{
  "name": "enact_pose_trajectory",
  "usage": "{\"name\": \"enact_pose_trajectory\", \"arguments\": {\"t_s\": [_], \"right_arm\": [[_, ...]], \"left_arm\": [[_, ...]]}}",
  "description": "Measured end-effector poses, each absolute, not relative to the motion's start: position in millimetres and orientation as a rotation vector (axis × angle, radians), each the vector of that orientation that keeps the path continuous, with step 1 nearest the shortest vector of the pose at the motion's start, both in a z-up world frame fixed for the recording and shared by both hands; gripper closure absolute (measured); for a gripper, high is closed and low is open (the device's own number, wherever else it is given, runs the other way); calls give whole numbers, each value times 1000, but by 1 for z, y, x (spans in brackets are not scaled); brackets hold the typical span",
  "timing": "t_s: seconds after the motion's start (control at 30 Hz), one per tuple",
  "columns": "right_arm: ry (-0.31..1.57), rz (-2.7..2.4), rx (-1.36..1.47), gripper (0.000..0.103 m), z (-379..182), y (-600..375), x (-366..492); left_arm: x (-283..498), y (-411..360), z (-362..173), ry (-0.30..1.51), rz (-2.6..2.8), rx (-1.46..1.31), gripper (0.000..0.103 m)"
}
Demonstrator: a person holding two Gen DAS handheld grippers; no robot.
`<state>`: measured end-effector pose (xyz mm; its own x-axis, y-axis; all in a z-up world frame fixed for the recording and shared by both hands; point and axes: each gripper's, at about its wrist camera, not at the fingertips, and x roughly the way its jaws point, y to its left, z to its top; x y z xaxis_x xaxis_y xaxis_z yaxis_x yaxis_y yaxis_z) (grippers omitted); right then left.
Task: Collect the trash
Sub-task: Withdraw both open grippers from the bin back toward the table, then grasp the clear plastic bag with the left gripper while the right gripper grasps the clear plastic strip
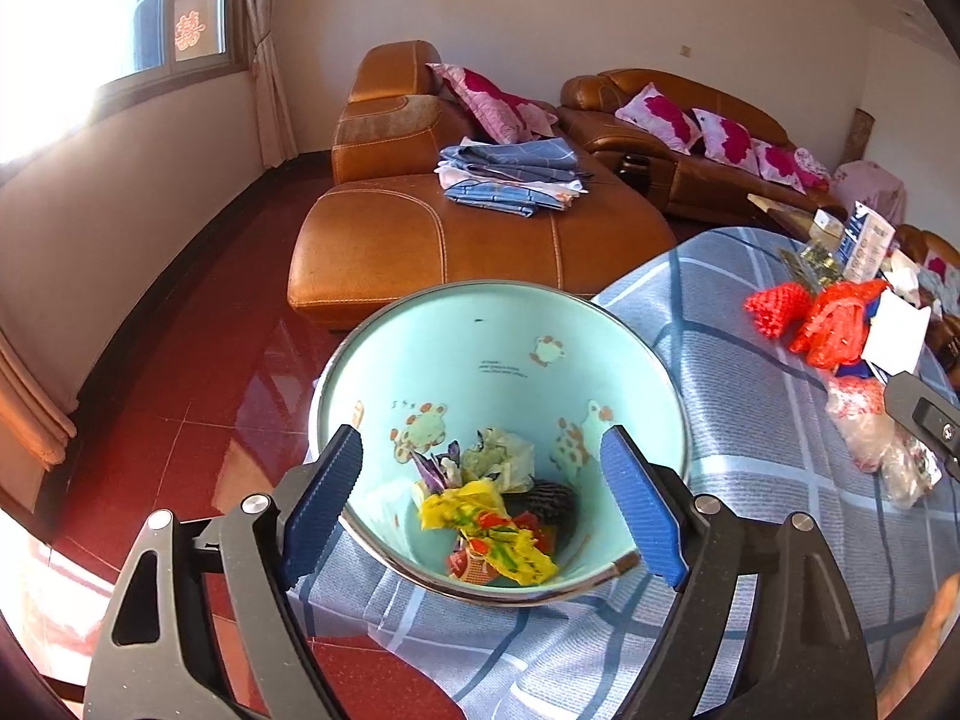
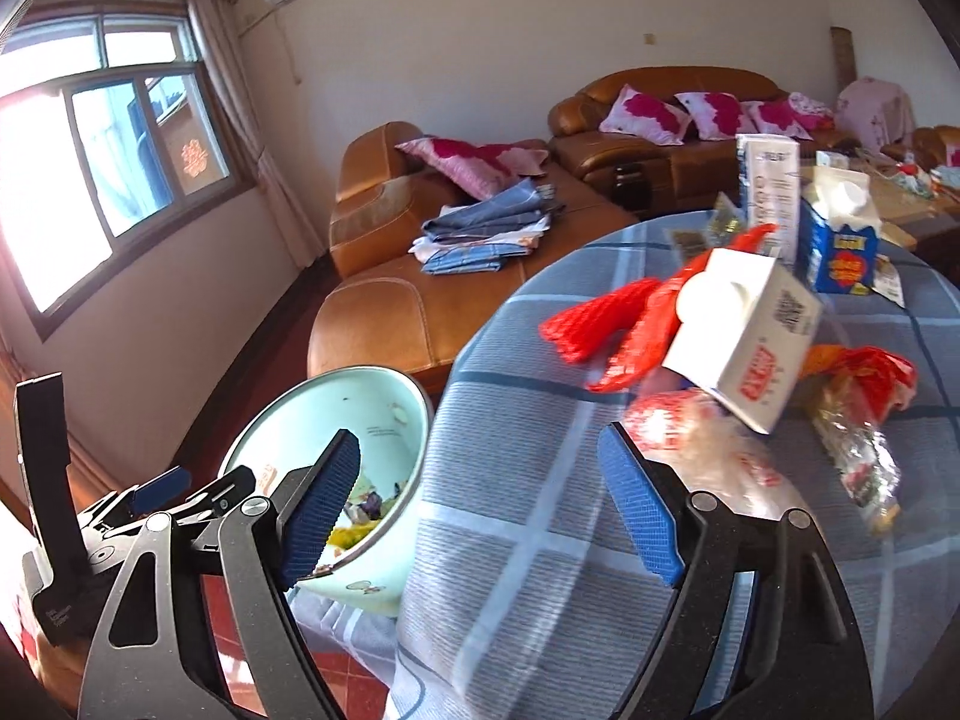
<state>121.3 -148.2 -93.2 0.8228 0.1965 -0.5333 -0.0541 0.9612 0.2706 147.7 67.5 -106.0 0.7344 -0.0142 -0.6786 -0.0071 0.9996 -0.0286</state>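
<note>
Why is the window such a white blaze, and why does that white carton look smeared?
In the left wrist view the window is blown out by sunlight, washing the wall beside it. In the right wrist view the white carton and the red mesh bag are motion-blurred, while the blue fingers stay sharp. Both fisheye views bend the room's straight edges and darken the corners.

Strong daylight from window (image 2: pixel 90 180) at left, blown out white. Glare on red floor (image 1: pixel 198 396). Fisheye bends edges, dark corners. White carton (image 2: pixel 744 336) motion-blurred.
</note>
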Motion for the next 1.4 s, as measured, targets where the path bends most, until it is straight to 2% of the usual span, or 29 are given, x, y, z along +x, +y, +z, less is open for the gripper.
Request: {"name": "enact_pose_trajectory", "arguments": {"t_s": [0.3,0.37,0.73,0.8,0.87,0.93,1.03,1.13,1.33,1.4], "right_arm": [[555,13,259,22,-94,-192,96],[549,-32,263,19,-95,-207,89],[547,-206,272,20,-112,-279,62],[565,-221,280,29,-116,-288,62],[594,-219,290,43,-121,-296,65],[617,-230,290,49,-124,-301,67],[652,-233,309,50,-130,-310,75],[701,-214,318,57,-136,-315,88],[763,-152,318,58,-145,-313,111],[791,-131,340,74,-149,-316,115]], "left_arm": [[134,36,-102,739,-57,28,22],[131,28,-101,741,-74,31,22],[121,-32,-106,762,-181,63,22],[120,-44,-107,771,-204,67,22],[118,-56,-109,773,-218,79,22],[117,-69,-110,771,-229,93,22],[118,-86,-111,774,-246,103,23],[121,-102,-111,780,-261,104,23],[128,-127,-107,772,-273,119,22],[129,-133,-107,768,-271,119,22]]}}
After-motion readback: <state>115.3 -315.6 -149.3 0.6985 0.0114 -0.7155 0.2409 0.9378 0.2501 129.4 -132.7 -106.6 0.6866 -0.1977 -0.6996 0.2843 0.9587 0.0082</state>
